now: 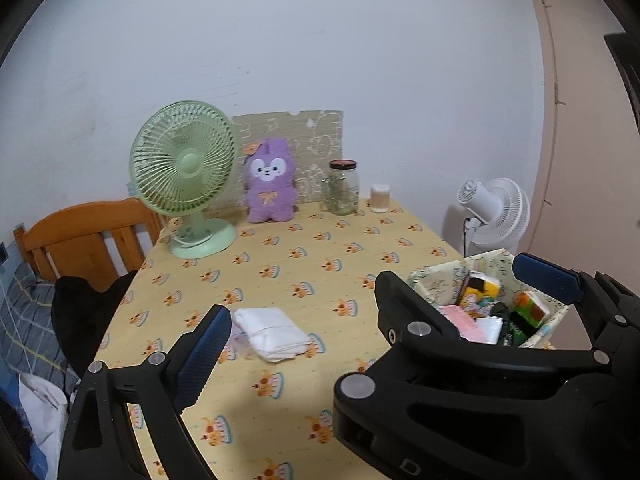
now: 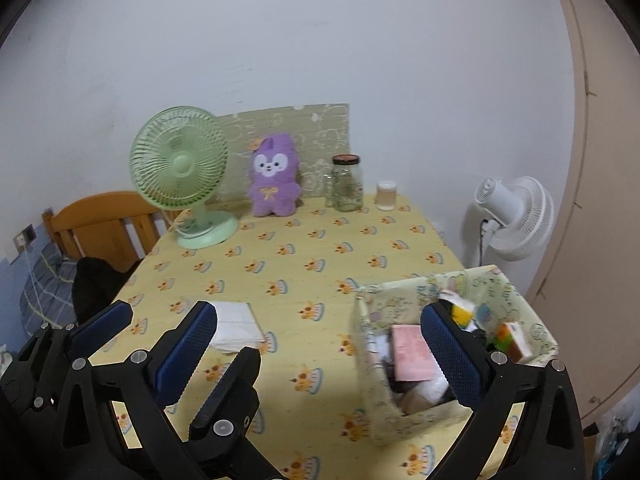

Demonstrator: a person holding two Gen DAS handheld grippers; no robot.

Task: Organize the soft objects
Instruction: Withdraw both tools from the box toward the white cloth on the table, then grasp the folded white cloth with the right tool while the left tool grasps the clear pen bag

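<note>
A folded white cloth (image 1: pixel 274 332) lies on the yellow tablecloth (image 1: pixel 304 248) near the front; it also shows in the right wrist view (image 2: pixel 236 325). A patterned fabric box (image 2: pixel 400 424) at the right holds a pink cloth (image 2: pixel 410 352), sponges and other soft items; it also shows in the left wrist view (image 1: pixel 436 286). A purple plush toy (image 1: pixel 270 182) stands at the back. My left gripper (image 1: pixel 360 300) is open and empty above the table, between cloth and box. My right gripper (image 2: pixel 320 344) is open and empty, its right finger over the box.
A green desk fan (image 1: pixel 184 172), a glass jar (image 1: pixel 343 188) and a small cup (image 1: pixel 380 198) stand along the back, before a patterned board. A white floor fan (image 1: pixel 494 216) stands right of the table. A wooden chair (image 1: pixel 84 236) and bedding are at the left.
</note>
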